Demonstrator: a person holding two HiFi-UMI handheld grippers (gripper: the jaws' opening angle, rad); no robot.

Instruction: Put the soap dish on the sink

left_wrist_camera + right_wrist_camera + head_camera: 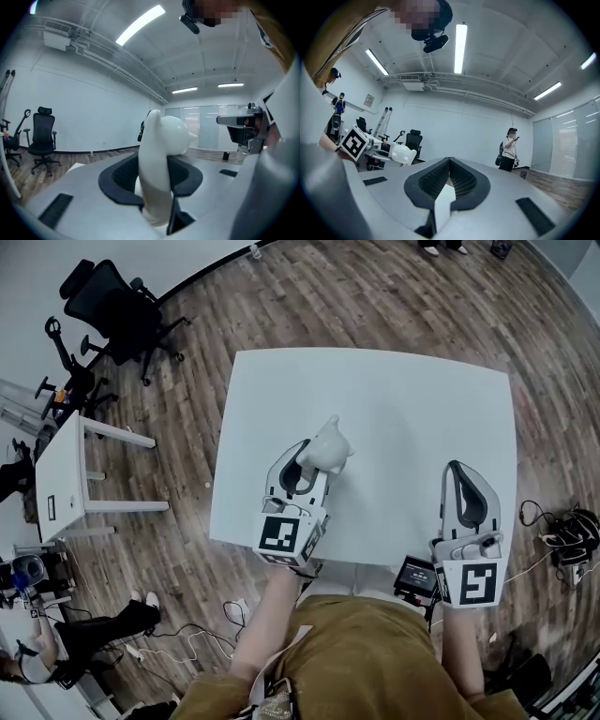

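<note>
A white, glossy soap dish (330,448) with small ear-like bumps is held on edge between the jaws of my left gripper (306,461), above the near left part of the white table (412,418). In the left gripper view the soap dish (161,150) stands upright, and the dark pads (185,176) press on its sides. My right gripper (461,476) hovers over the table's near right edge with its jaws shut on nothing, and its pads (459,178) meet at the tip. From there the soap dish (402,153) shows off to the left.
Black office chairs (117,306) and a small white side table (66,474) stand left of the table on the wood floor. A black device (417,576) sits at the table's near edge. Cables (562,535) lie at the right. A person (509,147) stands far off.
</note>
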